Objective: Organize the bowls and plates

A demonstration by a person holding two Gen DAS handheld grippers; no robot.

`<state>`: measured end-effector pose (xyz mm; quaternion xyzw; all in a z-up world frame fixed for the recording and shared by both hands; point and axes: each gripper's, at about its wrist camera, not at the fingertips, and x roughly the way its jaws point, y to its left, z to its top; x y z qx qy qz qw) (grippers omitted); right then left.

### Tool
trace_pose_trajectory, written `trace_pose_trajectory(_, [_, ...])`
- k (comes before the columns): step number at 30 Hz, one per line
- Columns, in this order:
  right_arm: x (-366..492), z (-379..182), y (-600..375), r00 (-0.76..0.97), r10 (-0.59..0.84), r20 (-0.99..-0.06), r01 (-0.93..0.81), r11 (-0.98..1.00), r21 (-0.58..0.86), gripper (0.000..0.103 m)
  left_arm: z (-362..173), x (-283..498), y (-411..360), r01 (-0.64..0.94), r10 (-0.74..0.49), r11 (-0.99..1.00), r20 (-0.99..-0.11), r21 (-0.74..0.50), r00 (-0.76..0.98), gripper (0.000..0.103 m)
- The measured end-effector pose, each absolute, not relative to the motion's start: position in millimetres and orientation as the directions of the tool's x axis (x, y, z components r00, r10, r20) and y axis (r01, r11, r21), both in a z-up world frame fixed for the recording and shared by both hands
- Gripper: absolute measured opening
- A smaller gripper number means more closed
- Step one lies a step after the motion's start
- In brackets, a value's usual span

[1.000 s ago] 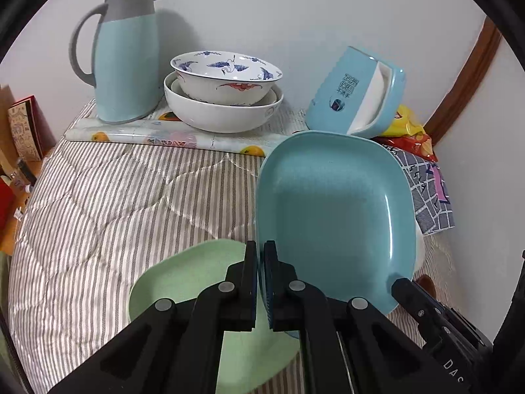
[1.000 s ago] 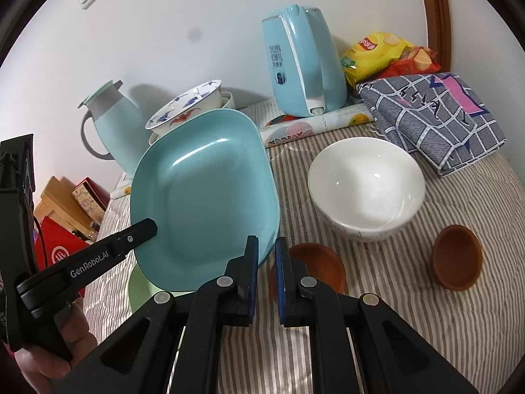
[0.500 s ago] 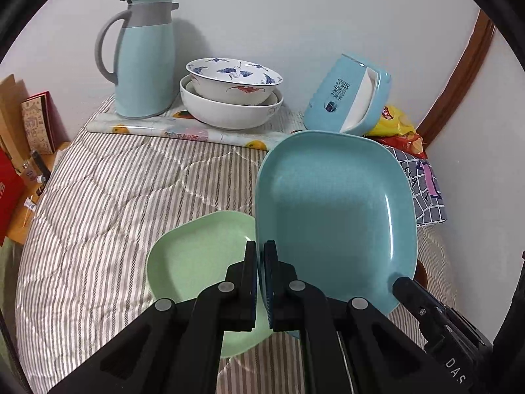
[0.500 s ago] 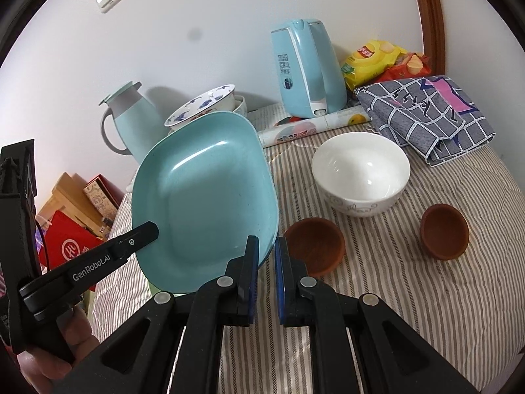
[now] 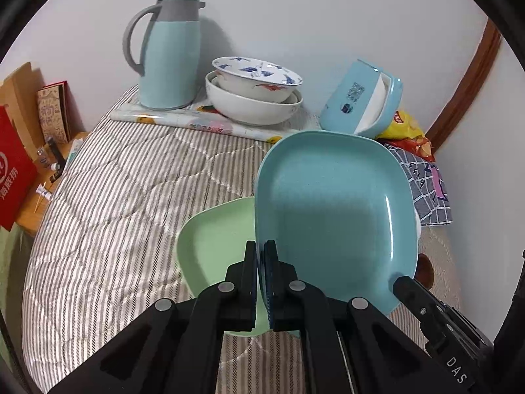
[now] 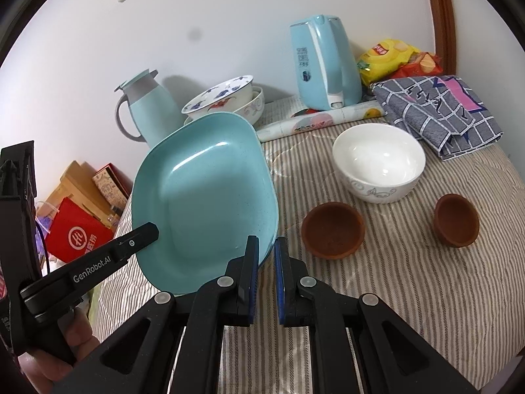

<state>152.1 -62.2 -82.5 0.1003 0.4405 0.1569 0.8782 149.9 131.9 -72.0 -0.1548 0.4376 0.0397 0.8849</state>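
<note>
The left gripper clenched one rim of the blue plate, tilted above the green plate on the striped quilt. The right gripper straddled the opposite rim with a slight gap, loosened.

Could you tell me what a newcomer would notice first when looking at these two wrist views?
The big blue plate dominates both views, held tilted above the striped table cover, with the left tongs clamped on its rim and the right tongs at its opposite edge, their jaws slightly parted. A pale green plate lies flat just beneath it. To the right sit a white bowl and two small brown bowls.
</note>
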Motion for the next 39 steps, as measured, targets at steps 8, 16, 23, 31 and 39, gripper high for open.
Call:
trace_pose_trajectory(8, [150.8,-99.9,-45.4,0.522,0.381,-0.764,-0.215,0.925,0.314,0.009,-91.3,141.0,146.6,-0.253,-0.04,0.939,-0.807,-0.232,0.589,0.005])
trace_pose_trajectory(16, [154.3,-119.4,-31.7,0.476,0.386,-0.79,-0.24,0.921,0.306,0.009,-114.6,137.8,160.2,-0.295,-0.035,0.926,-0.832,-0.236,0.554,0.005])
trace_pose_trajectory(23, [161.0,-131.2,-27.4,0.459,0.372,-0.807,-0.238,0.926,0.292,0.009,-126.5,141.9,162.5,-0.303,-0.039,0.923,-0.843,-0.236,0.537,0.005])
trace_pose_trajectory(31, [167.7,-135.4,-23.1,0.453,0.363,-0.814,-0.244,0.929,0.278,0.009,-135.0,146.4,165.1,-0.31,-0.046,0.92,-0.85,-0.241,0.525,0.006])
trace_pose_trajectory(39, [174.5,-137.0,-17.8,0.453,0.345,-0.822,-0.255,0.934,0.252,0.009,-137.6,147.5,167.0,-0.314,-0.044,0.918,-0.848,-0.243,0.528,0.006])
